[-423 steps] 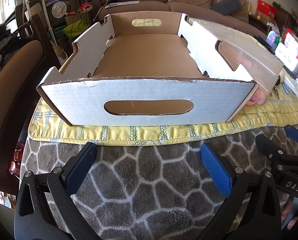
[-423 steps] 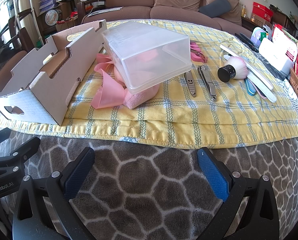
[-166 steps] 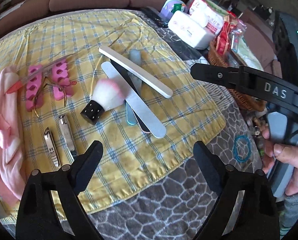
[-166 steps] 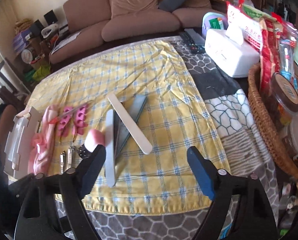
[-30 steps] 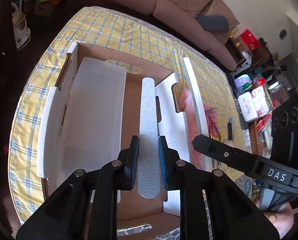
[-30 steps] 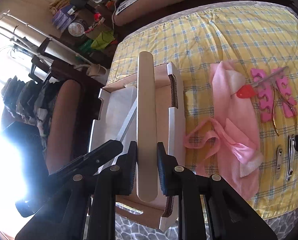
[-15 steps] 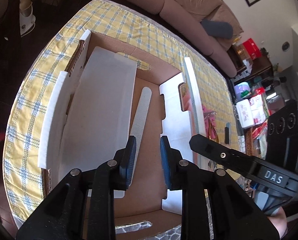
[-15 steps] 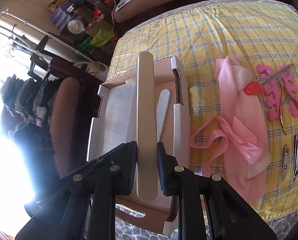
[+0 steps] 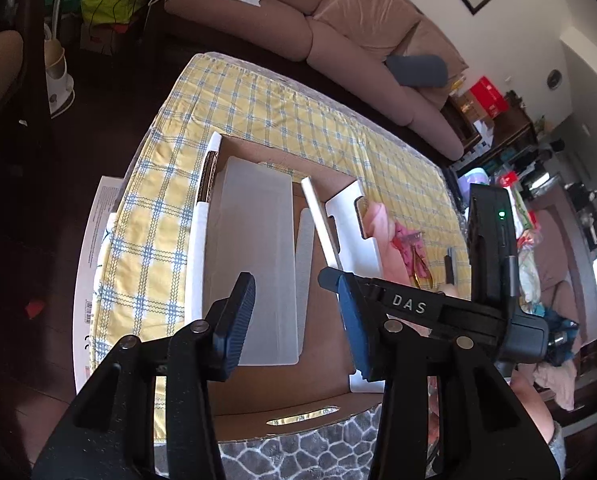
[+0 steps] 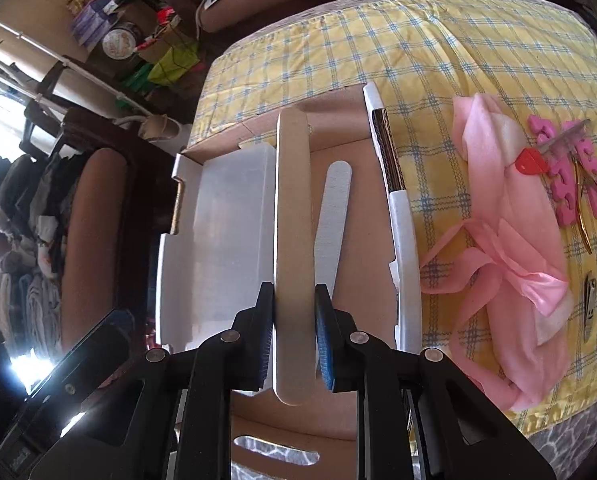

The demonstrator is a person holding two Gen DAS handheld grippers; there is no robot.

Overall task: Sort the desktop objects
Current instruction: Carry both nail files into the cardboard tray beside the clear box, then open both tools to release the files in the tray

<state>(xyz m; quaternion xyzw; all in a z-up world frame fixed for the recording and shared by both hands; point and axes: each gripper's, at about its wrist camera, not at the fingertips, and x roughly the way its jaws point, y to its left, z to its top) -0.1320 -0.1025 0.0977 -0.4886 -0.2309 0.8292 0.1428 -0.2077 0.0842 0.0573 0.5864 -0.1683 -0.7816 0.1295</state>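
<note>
Yellow checked cloth covers the table; the grey nail file (image 9: 303,276) now lies in the cardboard box (image 9: 214,160), dropped from the opening, empty left gripper (image 9: 294,320). Right gripper (image 10: 294,344) clamps the beige file (image 10: 293,216) above it.

Counter (image 9: 338,452) under grey patterned fleece, overlaid by yellow checked cloth (image 10: 438,52) bearing an open cardboard box (image 10: 402,216) and crumpled pink fabric (image 10: 510,248).
</note>
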